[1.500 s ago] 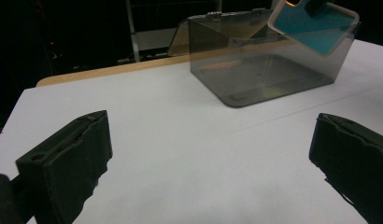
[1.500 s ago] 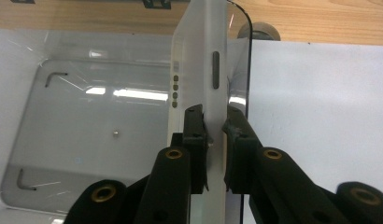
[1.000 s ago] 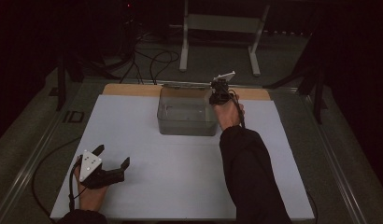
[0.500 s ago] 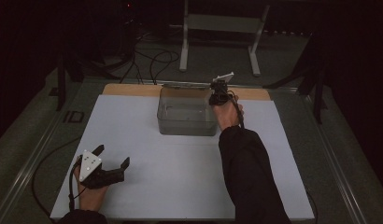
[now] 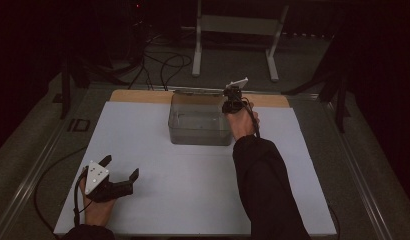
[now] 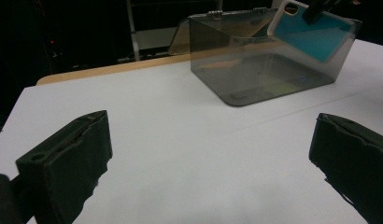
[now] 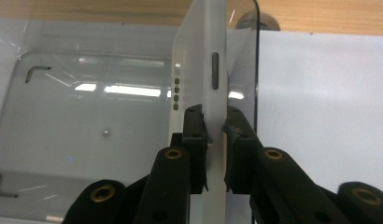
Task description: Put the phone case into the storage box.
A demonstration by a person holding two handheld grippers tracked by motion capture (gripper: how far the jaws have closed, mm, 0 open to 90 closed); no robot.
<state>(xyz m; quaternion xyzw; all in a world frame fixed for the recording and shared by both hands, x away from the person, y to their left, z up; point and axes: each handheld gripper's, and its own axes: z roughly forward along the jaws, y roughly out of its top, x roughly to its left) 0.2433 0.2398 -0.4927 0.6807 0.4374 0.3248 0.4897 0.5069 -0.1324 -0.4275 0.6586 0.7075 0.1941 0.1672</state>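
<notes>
White sheet (image 5: pixel 193 185) spread flat over table, matte and unmarked; strip of bare wood (image 5: pixel 138 96) exposed along far edge. Grey carpeted floor (image 5: pixel 373 150) around table, black cables (image 5: pixel 163 62) and pale metal stand (image 5: pixel 235 25) beyond, room otherwise dark. Clear smoky plastic bin (image 5: pixel 199 137) set near far edge of sheet, rectangular with rounded corners, smooth glossy walls, hinged lid (image 6: pixel 180 37) laid open behind it. Left gripper (image 5: pixel 119 171) resting low at near left corner of sheet, well apart from bin, jaws spread wide with nothing between them; black blocky pads (image 6: pixel 70 154) with rough worn edges. Right gripper (image 5: pixel 232 94) raised at bin's far right corner, jaws clamped on phone case (image 7: pixel 201 60). Case thin, flat, rounded at corners: white matte rim with side button slot and row of small holes in right gripper view, teal face (image 6: pixel 311 35) in left gripper view. Case held on edge over bin's right wall, long axis running away from gripper, tilted, lower part inside bin.
</notes>
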